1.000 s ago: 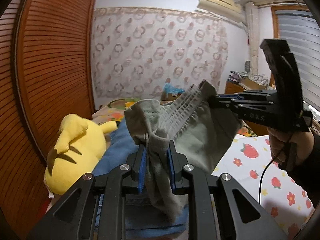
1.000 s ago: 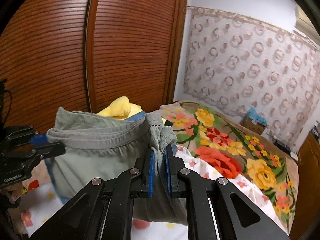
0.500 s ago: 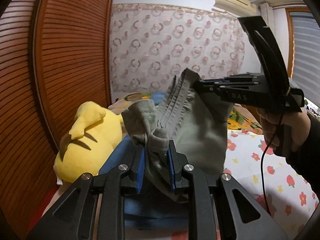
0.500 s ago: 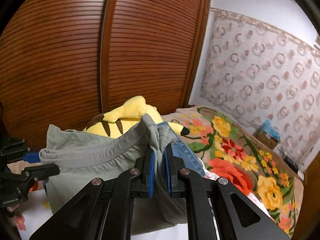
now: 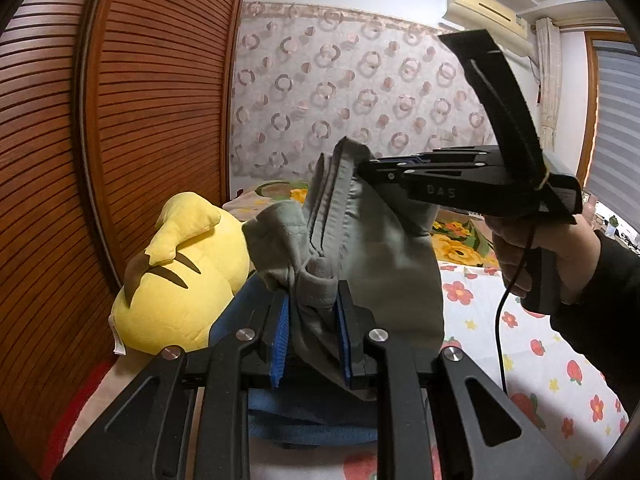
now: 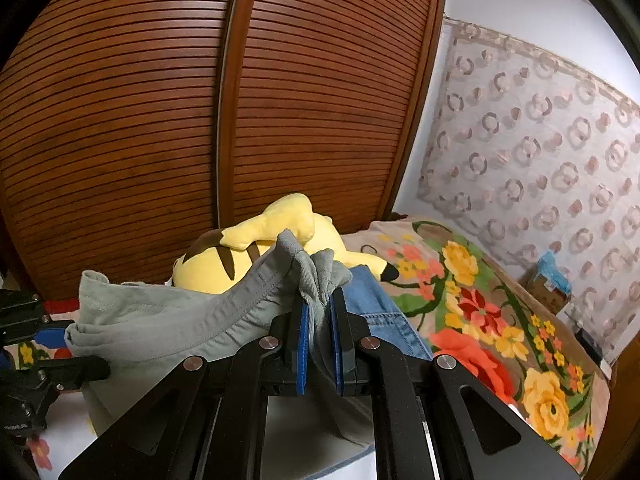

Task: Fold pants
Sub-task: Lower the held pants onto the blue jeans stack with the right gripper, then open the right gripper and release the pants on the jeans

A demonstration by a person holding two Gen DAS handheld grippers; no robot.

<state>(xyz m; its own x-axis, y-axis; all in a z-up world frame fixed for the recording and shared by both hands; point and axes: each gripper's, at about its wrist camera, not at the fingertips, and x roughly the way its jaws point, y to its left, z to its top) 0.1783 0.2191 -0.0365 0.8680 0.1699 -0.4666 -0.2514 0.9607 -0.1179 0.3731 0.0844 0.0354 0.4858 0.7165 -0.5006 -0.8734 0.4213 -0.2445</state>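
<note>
Grey-green pants (image 5: 384, 264) hang in the air between my two grippers, held by the waistband. My left gripper (image 5: 314, 320) is shut on one bunched end of the waistband. My right gripper (image 6: 318, 320) is shut on the other end of the pants (image 6: 168, 320). The right gripper also shows in the left wrist view (image 5: 360, 168), pinching the waistband above and right of the left one. The left gripper shows at the left edge of the right wrist view (image 6: 52, 344). The legs hang below, mostly hidden.
A yellow plush toy (image 5: 180, 276) lies on the bed beside folded blue jeans (image 6: 380, 308). A brown slatted wardrobe (image 6: 160, 120) stands close behind. A flowered blanket (image 6: 500, 320) and a strawberry-print sheet (image 5: 540, 344) cover the bed.
Both grippers have swung left toward the wardrobe with the pants still held; the plush toy now looks nearer and more central. The right gripper has risen relative to the left.
</note>
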